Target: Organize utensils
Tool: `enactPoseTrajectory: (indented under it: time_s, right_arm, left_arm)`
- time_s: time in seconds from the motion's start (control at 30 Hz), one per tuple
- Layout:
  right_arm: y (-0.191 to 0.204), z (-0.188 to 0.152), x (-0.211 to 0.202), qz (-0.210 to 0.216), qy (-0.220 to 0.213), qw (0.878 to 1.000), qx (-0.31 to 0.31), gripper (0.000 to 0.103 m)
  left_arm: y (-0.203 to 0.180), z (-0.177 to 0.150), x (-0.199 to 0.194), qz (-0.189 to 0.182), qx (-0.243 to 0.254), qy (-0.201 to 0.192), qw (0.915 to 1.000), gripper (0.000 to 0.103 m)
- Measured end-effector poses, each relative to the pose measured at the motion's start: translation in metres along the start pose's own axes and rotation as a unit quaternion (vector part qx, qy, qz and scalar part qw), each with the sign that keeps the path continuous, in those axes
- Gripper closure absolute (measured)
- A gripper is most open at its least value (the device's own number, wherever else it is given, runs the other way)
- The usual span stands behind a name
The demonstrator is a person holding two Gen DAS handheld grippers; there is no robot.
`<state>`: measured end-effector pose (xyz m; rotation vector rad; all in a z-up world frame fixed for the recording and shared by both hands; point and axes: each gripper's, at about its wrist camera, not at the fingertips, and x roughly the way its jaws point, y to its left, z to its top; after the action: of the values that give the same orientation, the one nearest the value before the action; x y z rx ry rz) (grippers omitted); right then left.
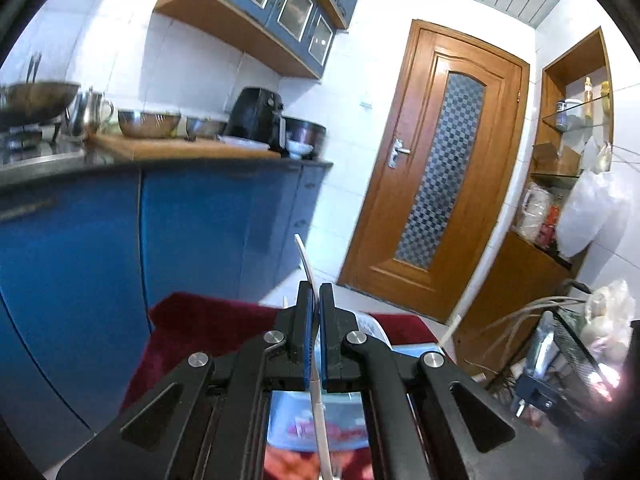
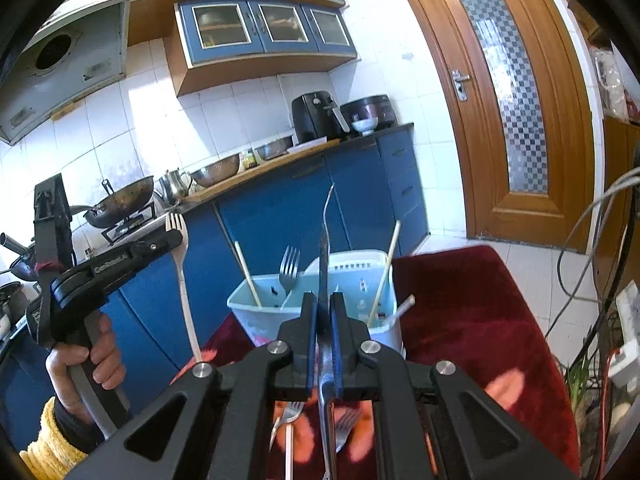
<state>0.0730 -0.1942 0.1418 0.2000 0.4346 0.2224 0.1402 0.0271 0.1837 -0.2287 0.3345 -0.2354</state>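
Note:
My left gripper [image 1: 316, 292] is shut on a white plastic fork [image 1: 305, 258], seen edge-on and sticking up past the fingers. In the right wrist view that left gripper [image 2: 176, 238] is at the left, held by a hand [image 2: 80, 360], with the white fork [image 2: 182, 276] upright and tines up. My right gripper [image 2: 323, 300] is shut on a metal utensil [image 2: 327, 216], seen edge-on with a curved tip. Just beyond it stands a pale plastic utensil caddy [image 2: 256, 320] holding a metal fork [image 2: 289, 268] and chopsticks [image 2: 385, 276]. Two loose forks [image 2: 290, 412] lie under the right gripper.
The caddy [image 1: 374, 326] stands on a dark red cloth [image 2: 480, 300]. Behind are blue cabinets [image 2: 280, 208], a counter with a wok [image 2: 120, 200], steel bowls and a black air fryer [image 2: 316, 116]. A wooden door [image 2: 512, 100] and cables [image 2: 592, 220] are at the right.

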Motion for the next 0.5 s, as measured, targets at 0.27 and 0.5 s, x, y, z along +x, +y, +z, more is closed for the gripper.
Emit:
enactPoseTrajectory:
  time_s: [0.27,0.5]
  right_arm:
    - [-0.005,0.027,0.023,-0.003,-0.029,1.0,0.006,0.095]
    - [-0.014,0.051,0.042,-0.024,-0.058,0.998,0.005,0.095]
  left_arm:
    - [-0.024,0.023,0.025,0.024,0.037,-0.037,0.9984,0.103]
    - [-0.031,0.027,0.056,0.041,0.057,-0.05,0.9963,0.103]
